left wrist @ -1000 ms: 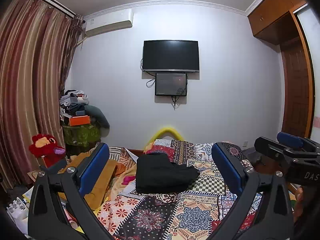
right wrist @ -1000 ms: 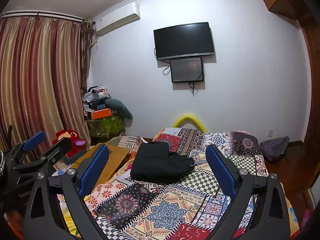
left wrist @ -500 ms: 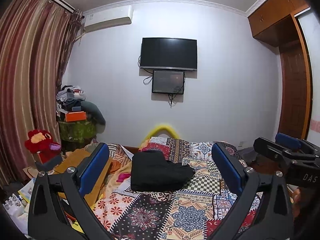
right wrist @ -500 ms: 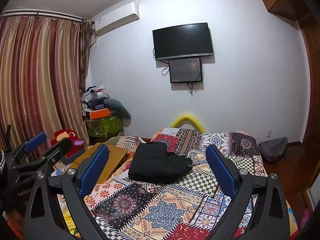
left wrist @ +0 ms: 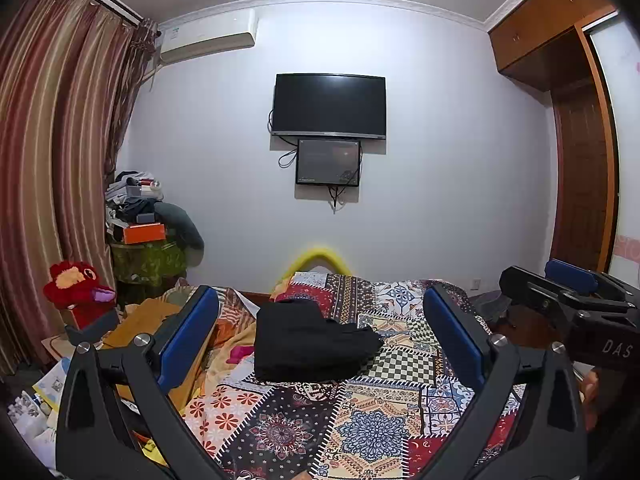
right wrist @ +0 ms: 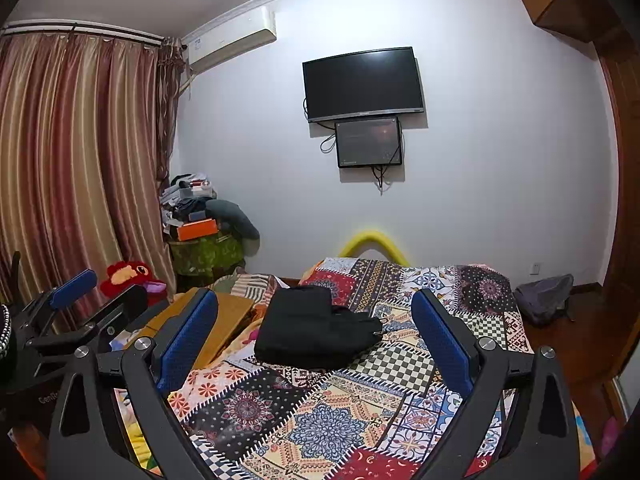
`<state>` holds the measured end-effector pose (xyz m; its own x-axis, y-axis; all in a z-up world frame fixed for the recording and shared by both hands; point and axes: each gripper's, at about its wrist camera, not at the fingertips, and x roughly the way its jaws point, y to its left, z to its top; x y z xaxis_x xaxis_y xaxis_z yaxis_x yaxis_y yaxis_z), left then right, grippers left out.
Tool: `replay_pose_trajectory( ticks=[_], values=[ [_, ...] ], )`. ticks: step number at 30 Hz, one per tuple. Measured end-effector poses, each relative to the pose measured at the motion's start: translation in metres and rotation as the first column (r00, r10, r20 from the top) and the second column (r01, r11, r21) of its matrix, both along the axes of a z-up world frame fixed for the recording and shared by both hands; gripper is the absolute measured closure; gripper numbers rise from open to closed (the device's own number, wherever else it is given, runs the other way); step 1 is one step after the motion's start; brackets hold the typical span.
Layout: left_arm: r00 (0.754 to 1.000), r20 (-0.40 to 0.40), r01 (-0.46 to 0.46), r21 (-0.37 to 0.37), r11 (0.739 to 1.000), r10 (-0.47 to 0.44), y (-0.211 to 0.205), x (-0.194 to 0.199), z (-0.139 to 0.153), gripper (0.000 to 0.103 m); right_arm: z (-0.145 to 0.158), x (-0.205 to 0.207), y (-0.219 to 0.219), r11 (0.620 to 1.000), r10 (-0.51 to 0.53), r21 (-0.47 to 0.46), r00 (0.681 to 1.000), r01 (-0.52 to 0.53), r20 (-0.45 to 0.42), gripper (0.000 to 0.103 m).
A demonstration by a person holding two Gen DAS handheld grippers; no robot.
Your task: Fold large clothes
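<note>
Your left gripper (left wrist: 320,340) is spread wide, nothing between its blue ribbed pads, black angular frames below. Your right gripper (right wrist: 316,336) is also wide apart and empty. Both hover above the near end of the bed, well apart from the cloth.

The black garment (left wrist: 308,338) lies folded into a thick soft block mid-bed, matte fabric, squarish at the left. A lumpier flap trails toward its right; in the right wrist view a small metal zipper pull shows at that right tip (right wrist: 378,333). It rests flat on the patchwork quilt (left wrist: 360,420), a printed cotton-looking cover of floral, checker and medallion squares, mostly smooth.

Open quilt surrounds the garment in front and to its right. To its left the quilt bunches against an orange-yellow blanket (left wrist: 232,344) and a tan wooden board (right wrist: 224,316) at the bed edge, so that side is tight.

The bed's right edge drops to dark wood floor with a grey bag (right wrist: 544,296) against the wall. A red plush toy (left wrist: 76,284) sits by the striped curtains (left wrist: 52,152).
</note>
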<state>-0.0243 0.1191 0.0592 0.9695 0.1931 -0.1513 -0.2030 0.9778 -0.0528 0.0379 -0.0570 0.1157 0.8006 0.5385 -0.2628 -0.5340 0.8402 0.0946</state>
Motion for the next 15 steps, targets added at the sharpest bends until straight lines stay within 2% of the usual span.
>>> replay_pose_trajectory(
  ticks=[15],
  values=[
    [1.000,-0.002,0.000,0.010,1.000,0.000,0.0001,0.0003,-0.0029,0.000,0.0009,0.0027,0.0026,1.000,-0.006,0.004,1.000,0.006,-0.010,0.006]
  ],
)
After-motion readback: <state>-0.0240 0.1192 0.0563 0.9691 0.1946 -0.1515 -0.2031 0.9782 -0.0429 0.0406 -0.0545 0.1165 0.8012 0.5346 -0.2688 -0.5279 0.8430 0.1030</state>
